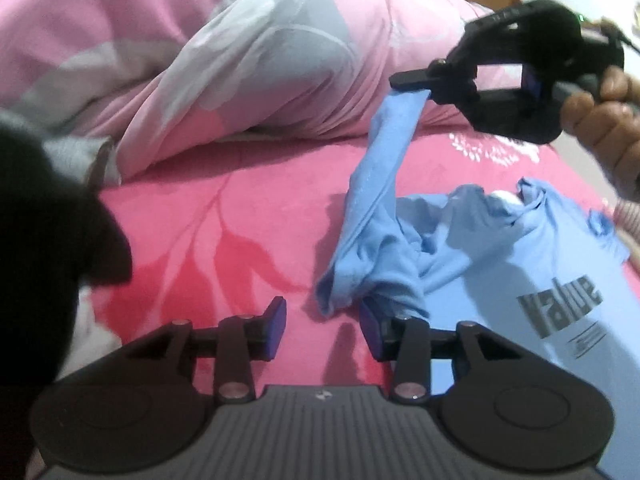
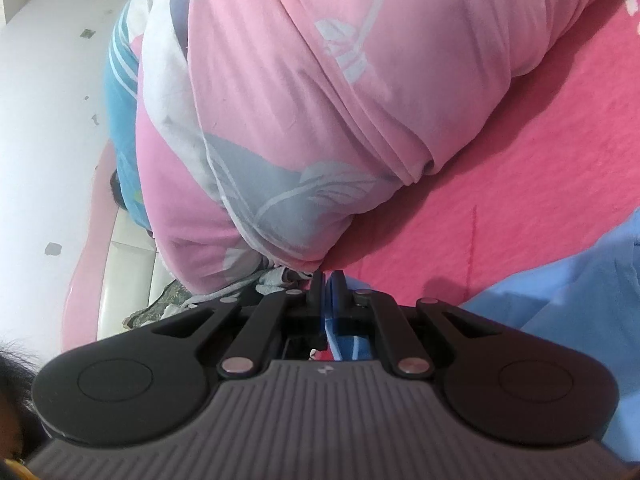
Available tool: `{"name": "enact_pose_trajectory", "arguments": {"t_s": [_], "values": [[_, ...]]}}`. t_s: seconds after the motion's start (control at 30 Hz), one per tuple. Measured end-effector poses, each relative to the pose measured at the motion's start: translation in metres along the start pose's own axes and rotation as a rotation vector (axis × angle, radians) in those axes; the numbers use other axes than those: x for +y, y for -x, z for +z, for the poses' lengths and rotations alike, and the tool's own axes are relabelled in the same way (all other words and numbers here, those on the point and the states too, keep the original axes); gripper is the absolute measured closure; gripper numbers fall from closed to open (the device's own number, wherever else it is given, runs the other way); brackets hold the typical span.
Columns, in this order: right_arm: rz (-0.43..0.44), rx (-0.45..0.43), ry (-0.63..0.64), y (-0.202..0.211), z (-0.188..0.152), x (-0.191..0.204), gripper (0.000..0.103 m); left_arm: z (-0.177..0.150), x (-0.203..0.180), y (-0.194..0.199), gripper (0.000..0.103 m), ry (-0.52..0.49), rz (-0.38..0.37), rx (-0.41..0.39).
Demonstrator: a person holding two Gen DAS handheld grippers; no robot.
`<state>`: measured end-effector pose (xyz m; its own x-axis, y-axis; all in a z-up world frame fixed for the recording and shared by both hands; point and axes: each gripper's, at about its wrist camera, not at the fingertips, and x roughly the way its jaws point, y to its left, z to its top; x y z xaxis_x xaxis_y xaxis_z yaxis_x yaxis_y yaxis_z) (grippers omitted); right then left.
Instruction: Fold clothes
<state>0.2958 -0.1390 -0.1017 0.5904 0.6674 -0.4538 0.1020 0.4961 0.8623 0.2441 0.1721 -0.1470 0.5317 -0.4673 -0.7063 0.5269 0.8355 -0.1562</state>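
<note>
A limp, light blue cotton T-shirt with grey lettering is pinched at a raised sleeve by the closed right gripper. The left gripper, just beside the shirt's bunched edge, is held apart and empty. A hem corner would likely serve best.

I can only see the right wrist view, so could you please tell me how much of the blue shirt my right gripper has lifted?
Observer: The right gripper holds up only one end of the blue T-shirt, as a narrow strip. The rest lies crumpled on the red bedsheet.
Operator: Thank you. Is the left gripper holding anything?
Observer: No, the left gripper is open. A bunched fold only drapes against one of its fingers.
Operator: Which side of the shirt faces up?
Observer: The side with the grey "value" print.
</note>
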Motion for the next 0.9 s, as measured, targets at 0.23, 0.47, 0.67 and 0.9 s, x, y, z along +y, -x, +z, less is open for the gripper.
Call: {"name": "enact_pose_trajectory", "arguments": {"t_s": [0.23,0.47,0.67,0.9], "values": [[-0.003,0.005,0.003,0.002,0.0,-0.001,0.102,0.006,-0.007,-0.011,0.07,-0.085,-0.069,-0.006],[-0.007,-0.007,0.013,-0.001,0.002,0.004,0.102,0.006,0.003,0.0,0.097,0.011,-0.113,0.026],[-0.011,0.044,0.092,-0.028,0.004,0.026,0.102,0.002,0.037,0.029,0.098,0.297,-0.171,0.053],[-0.04,0.153,0.24,-0.091,0.0,0.06,0.102,-0.028,0.084,0.053,0.099,0.616,-0.235,0.065]]}}
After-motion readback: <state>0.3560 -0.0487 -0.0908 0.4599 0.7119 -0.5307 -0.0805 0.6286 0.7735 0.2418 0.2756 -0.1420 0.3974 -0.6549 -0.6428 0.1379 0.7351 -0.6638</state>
